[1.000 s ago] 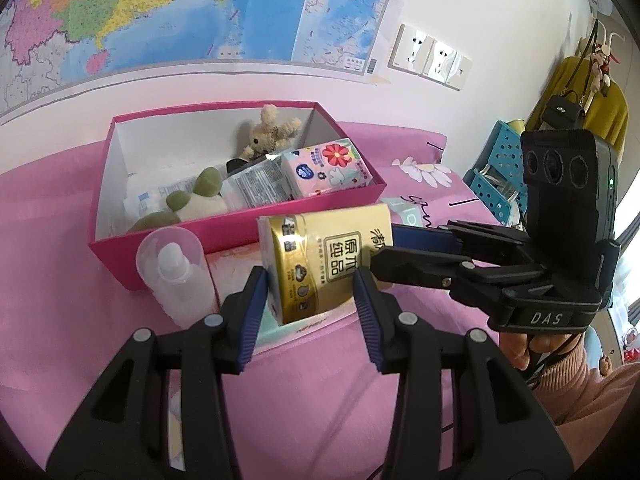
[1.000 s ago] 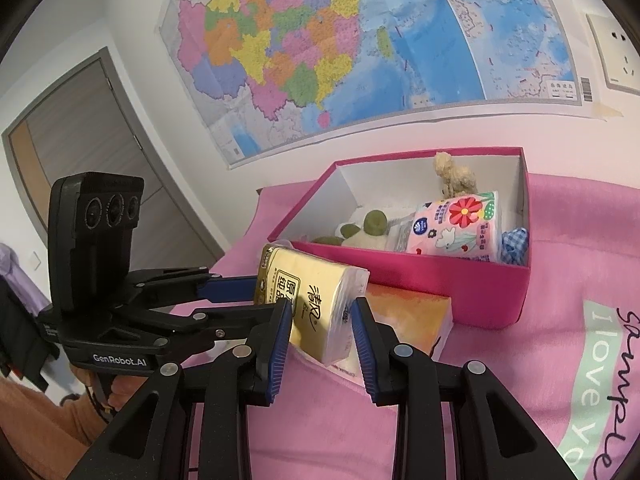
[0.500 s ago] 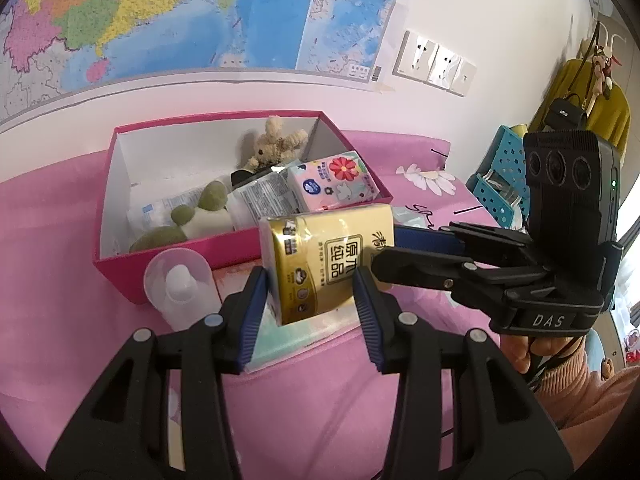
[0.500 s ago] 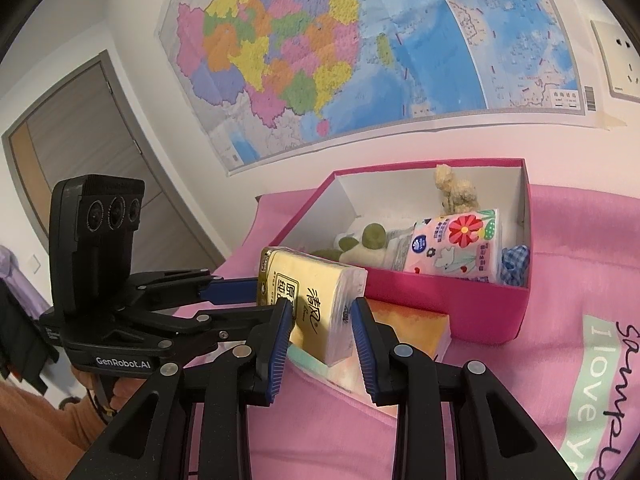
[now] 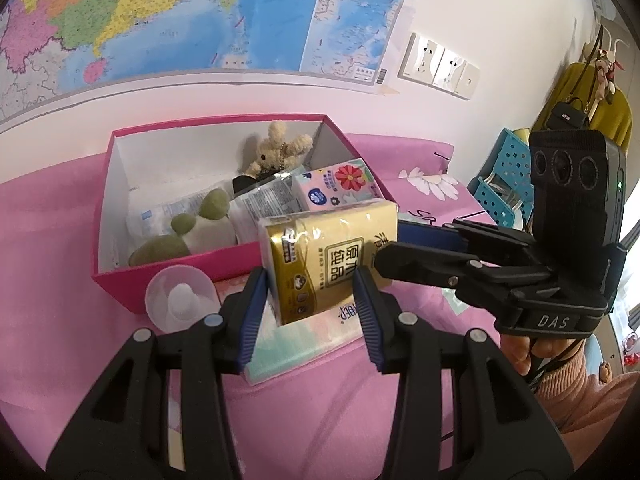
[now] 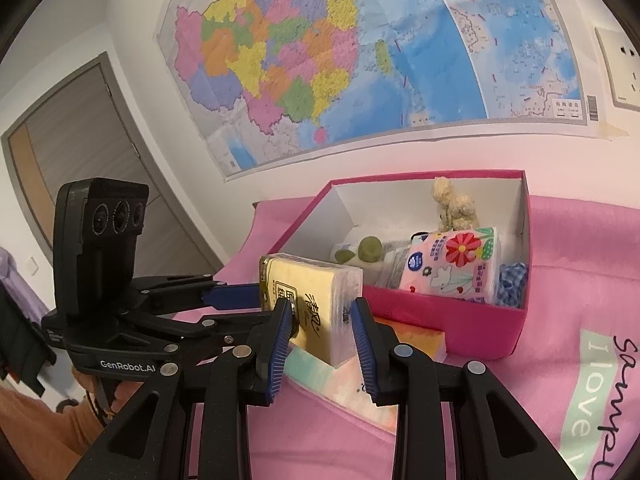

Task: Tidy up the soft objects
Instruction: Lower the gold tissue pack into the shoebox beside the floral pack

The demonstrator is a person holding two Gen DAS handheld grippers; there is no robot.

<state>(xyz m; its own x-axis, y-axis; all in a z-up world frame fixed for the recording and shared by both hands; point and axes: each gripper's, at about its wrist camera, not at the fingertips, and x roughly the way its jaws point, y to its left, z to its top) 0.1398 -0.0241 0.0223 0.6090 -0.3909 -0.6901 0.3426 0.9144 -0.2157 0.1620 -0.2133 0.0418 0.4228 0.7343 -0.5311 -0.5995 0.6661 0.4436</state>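
A gold and yellow tissue pack (image 5: 324, 264) (image 6: 316, 284) hangs just above the pink cloth, in front of the pink box (image 5: 208, 264) (image 6: 440, 320). My left gripper (image 5: 310, 284) is shut on its gold end, and it shows from the side in the right wrist view (image 6: 260, 306). From the opposite side my right gripper (image 6: 320, 312) (image 5: 396, 244) is shut on the pack's pale end. In the box lie a plush rabbit (image 5: 276, 152), a floral tissue pack (image 5: 340, 188) (image 6: 452, 264), a green and white plush (image 5: 184, 232) and a clear packet (image 5: 264, 204).
A flat pastel pack (image 5: 296, 344) (image 6: 360, 384) lies under the held pack. A clear-capped bottle (image 5: 180, 300) stands by the box's front wall. A blue checked cloth (image 6: 512, 280) fills the box's near right corner. Blue baskets (image 5: 504, 184) stand past the bed's right edge.
Both grippers have risen slightly with the tissue pack, and the box, bottle and flat pack now sit lower in the views. Both grips are unchanged.
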